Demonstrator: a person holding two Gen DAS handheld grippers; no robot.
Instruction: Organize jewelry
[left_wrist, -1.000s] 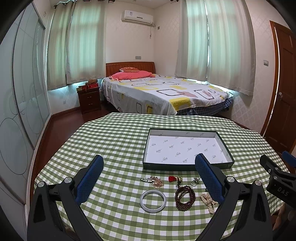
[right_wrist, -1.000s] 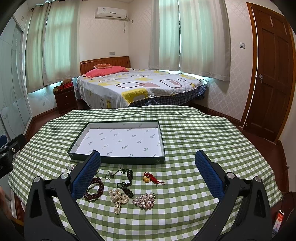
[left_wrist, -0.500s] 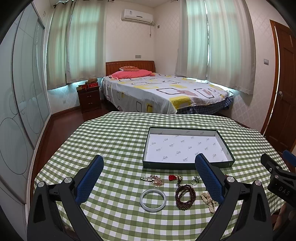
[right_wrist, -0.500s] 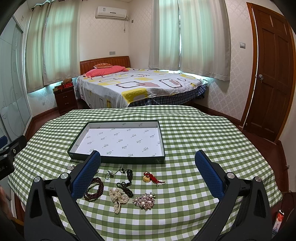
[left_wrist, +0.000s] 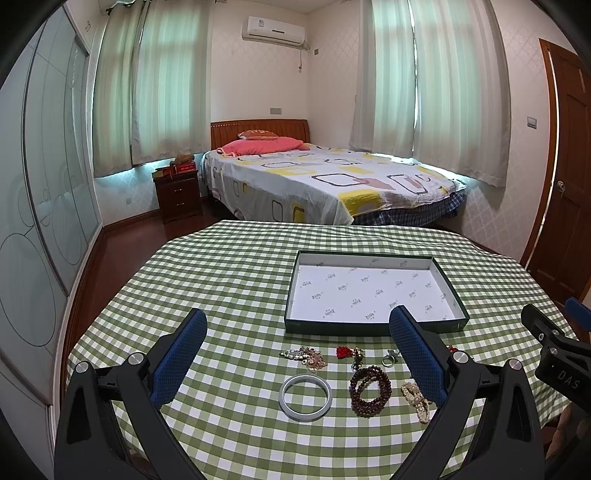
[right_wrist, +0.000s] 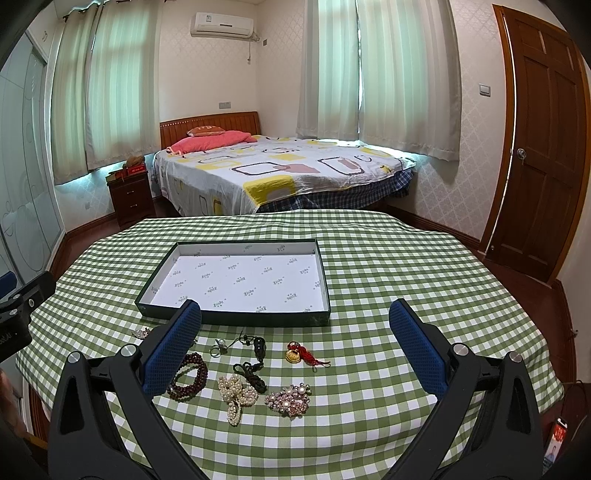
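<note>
On the green checked table (right_wrist: 388, 258), the jewelry lies in a loose bunch just in front of the tray (right_wrist: 236, 317).

Both tools hang above the table with their blue fingers wide apart, and neither one holds or touches anything. Under the left gripper (left_wrist: 297, 345) sit a white bangle (left_wrist: 305, 397), a dark red bead bracelet (left_wrist: 370, 390), and part of a pearl piece (left_wrist: 415, 398) beside its right finger. Closer to the tray are a small sparkly chain (left_wrist: 304, 356), a red tassel charm (left_wrist: 347, 352) and a little ring (left_wrist: 390, 357). Under the right gripper (right_wrist: 295, 343) you can also see a pink sparkly brooch (right_wrist: 289, 398) and a black cord with a bead (right_wrist: 255, 360). White paper with small marks lines the tray. Behind the table is a bed (right_wrist: 273, 166) with a pink pillow.
</note>
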